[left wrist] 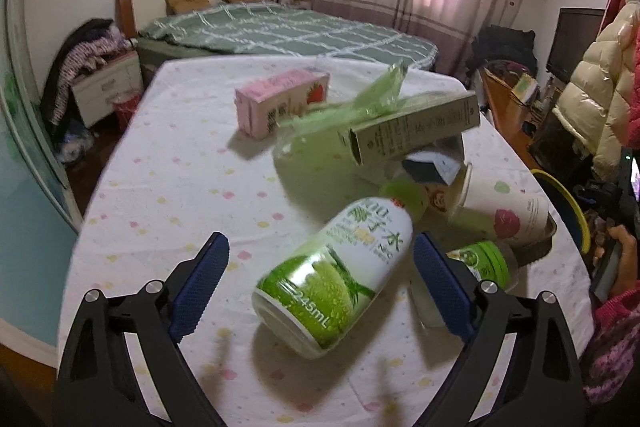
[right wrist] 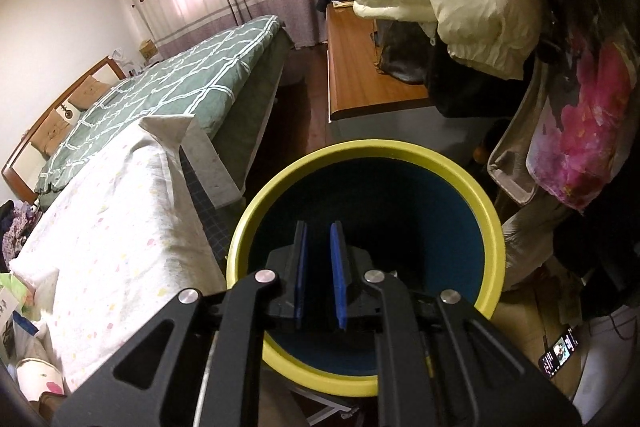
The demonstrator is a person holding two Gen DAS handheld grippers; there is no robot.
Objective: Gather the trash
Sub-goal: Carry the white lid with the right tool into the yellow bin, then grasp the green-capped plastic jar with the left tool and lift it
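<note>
Green can lies on desk between spread pads of released left claw, long axis 7-to-1 o'clock; right claw nearly clenched, empty, over bin.

The green can reads "245mL"; its other lettering seems too blurred.

Glossy green-and-white can shines on the matt, speckled cotton tablecloth. Beyond the can, a pink paper carton, a dull cardboard box and crinkly see-through green plastic film. Textured blue rubber pads flank it; smooth yellow plastic bin rim.
</note>
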